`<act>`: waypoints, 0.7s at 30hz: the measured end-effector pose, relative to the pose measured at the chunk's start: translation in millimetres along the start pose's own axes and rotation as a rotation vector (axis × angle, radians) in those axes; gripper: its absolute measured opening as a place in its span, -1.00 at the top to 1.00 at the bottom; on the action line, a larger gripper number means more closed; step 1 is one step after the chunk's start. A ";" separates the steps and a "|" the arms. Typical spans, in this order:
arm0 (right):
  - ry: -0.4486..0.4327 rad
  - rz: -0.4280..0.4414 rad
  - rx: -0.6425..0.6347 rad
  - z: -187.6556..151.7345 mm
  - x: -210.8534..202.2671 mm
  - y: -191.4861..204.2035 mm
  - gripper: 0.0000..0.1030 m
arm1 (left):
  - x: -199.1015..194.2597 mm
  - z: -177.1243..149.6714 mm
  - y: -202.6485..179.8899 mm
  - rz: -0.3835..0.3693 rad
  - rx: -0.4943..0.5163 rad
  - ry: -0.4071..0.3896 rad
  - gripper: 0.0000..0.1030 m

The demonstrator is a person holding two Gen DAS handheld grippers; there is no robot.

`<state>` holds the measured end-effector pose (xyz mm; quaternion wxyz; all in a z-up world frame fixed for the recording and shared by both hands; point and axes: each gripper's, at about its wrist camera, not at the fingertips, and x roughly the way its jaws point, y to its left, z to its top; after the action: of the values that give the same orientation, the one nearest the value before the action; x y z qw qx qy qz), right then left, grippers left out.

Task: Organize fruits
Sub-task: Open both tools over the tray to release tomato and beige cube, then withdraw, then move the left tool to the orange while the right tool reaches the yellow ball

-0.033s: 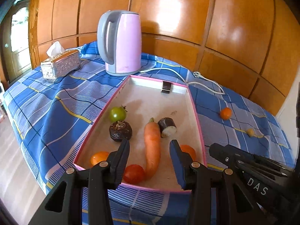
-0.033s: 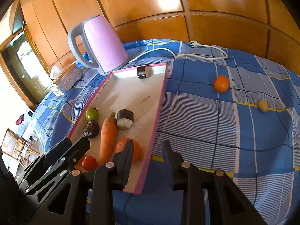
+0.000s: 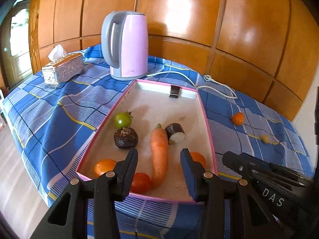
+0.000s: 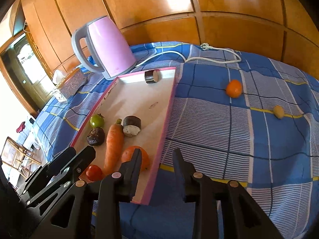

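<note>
Your left gripper (image 3: pixel 159 163) hangs with jaws apart and empty over the pink-rimmed tray (image 3: pixel 208 131); the carrot (image 3: pixel 159 159) lies between them, a red tomato (image 3: pixel 140 182) by the left jaw. Your right gripper (image 4: pixel 156 165), also spread and empty, straddles the tray's rim, an orange (image 4: pixel 234 88) and a small yellow fruit (image 4: pixel 278 112) well ahead on the blue cloth (image 4: pixel 219 129). The pink kettle (image 3: pixel 127 45) stands beyond the tray.

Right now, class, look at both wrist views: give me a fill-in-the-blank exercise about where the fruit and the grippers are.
1. The carrot lies inside the pink-rimmed ____.
2. The small orange fruit on the blue cloth lies ____ the tray.
3. Both the left gripper and the right gripper are ____.
4. The kettle is coloured ____.

Missing words: tray; outside; open; pink
</note>
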<state>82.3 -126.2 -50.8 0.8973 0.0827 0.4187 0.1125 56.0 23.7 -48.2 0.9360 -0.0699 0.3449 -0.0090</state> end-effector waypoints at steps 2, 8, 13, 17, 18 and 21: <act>-0.001 -0.011 0.007 -2.5 -2.1 -4.5 0.34 | -1.0 -1.8 -3.6 -0.005 0.008 0.001 0.07; -0.001 -0.039 0.040 -10.7 -8.1 -22.4 0.34 | -4.2 -7.5 -18.4 -0.032 0.055 0.002 0.07; -0.004 -0.057 0.067 -15.4 -12.5 -36.1 0.34 | -6.0 -11.1 -30.5 -0.054 0.096 0.005 0.07; -0.007 -0.070 0.087 -17.3 -15.2 -45.5 0.34 | -4.8 -14.1 -39.5 -0.068 0.123 0.013 0.07; -0.008 -0.073 0.092 -17.8 -15.8 -47.9 0.34 | -4.7 -15.1 -41.6 -0.070 0.129 0.014 0.07; -0.007 -0.082 0.108 -20.4 -17.0 -55.5 0.34 | -3.4 -18.0 -47.2 -0.078 0.150 0.021 0.07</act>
<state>63.4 -183.0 -64.8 0.8968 0.1143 0.4241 0.0525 43.2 -25.0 -53.1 0.9340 -0.0131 0.3498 -0.0720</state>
